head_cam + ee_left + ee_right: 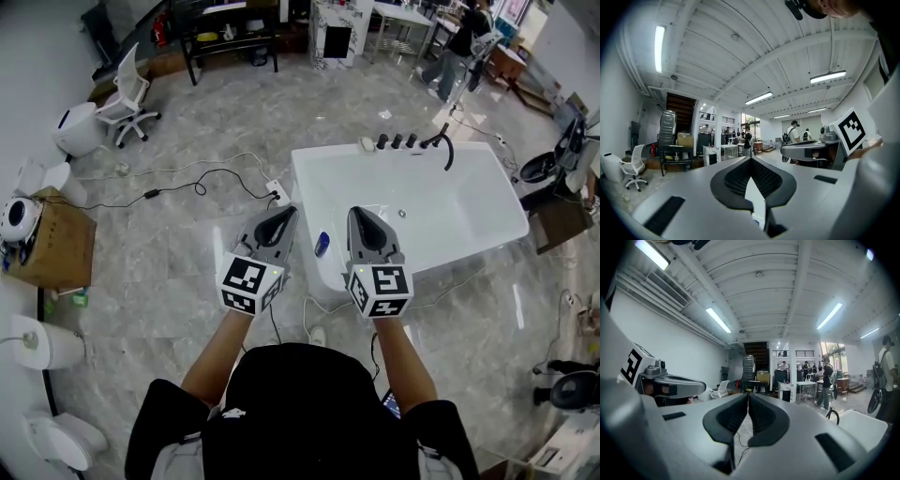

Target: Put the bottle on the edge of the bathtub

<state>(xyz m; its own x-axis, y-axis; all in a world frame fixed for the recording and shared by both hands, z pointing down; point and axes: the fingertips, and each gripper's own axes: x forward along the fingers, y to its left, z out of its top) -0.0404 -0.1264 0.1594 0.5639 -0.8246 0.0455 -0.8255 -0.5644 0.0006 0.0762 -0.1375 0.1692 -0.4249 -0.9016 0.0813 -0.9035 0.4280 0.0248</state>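
Observation:
A white bathtub [487,202] stands on the marble floor ahead of me. A small blue bottle [322,244] shows at the tub's near left end, between my two grippers; whether it rests on the rim or inside I cannot tell. My left gripper [286,215] is held up over the floor just left of the tub, jaws shut and empty [750,158]. The right gripper [361,215] hovers above the tub's near end, also shut with nothing in it [748,394]. Both gripper views look level across the room, not at the bottle.
Black taps and a spout [412,142] line the tub's far rim. A power strip [277,195] and cables lie on the floor left of the tub. A cardboard box [61,246], toilets [56,441] and an office chair [127,98] stand at the left. A person [459,42] stands far back.

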